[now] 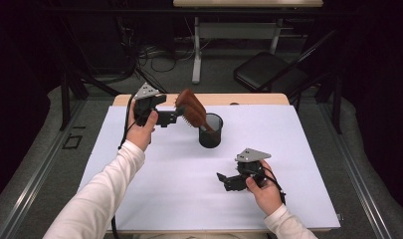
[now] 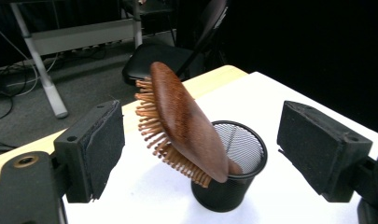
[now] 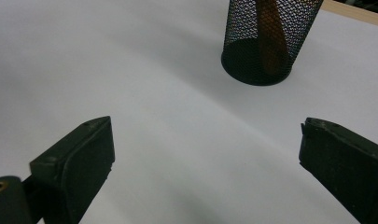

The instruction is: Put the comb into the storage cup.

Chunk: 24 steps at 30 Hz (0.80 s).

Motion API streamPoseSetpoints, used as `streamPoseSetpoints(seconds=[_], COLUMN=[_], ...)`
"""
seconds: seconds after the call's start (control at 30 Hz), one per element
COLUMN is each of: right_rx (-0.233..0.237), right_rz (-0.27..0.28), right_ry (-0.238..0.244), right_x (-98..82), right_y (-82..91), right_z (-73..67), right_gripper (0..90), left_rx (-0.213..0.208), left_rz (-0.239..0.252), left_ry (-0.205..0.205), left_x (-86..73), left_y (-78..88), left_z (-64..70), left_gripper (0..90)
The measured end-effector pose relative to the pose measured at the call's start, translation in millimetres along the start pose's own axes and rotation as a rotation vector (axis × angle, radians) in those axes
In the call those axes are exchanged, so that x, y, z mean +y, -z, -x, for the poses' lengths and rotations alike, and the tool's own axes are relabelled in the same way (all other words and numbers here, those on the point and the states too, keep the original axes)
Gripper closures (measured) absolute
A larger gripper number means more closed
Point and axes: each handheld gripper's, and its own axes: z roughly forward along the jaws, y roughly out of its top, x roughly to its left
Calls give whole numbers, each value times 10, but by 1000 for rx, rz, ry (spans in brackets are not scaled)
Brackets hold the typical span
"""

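A brown wooden hairbrush stands handle-down in a black mesh cup and leans to the left, bristles facing my left gripper. In the left gripper view the brush head sits between and beyond the two wide-apart pads, which do not touch it; the cup is below it. My right gripper rests low over the white sheet at the front right, open and holding nothing. The right gripper view shows that gripper aimed at the cup, with the brush handle inside the mesh.
A white sheet covers the wooden table. Beyond the far edge are a black folding chair, a desk leg and cables on the floor.
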Motion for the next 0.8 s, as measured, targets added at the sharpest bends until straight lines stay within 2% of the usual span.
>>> streamPoseSetpoints(seconds=[0.8], right_rx=[-1], right_rz=[6], right_ry=[0], right_x=[6], right_y=[9], right_z=[4], right_gripper=[35], left_rx=[-72], left_rz=[-48], left_ry=[-6], left_x=[-164], left_y=[205], left_z=[275], left_gripper=[155])
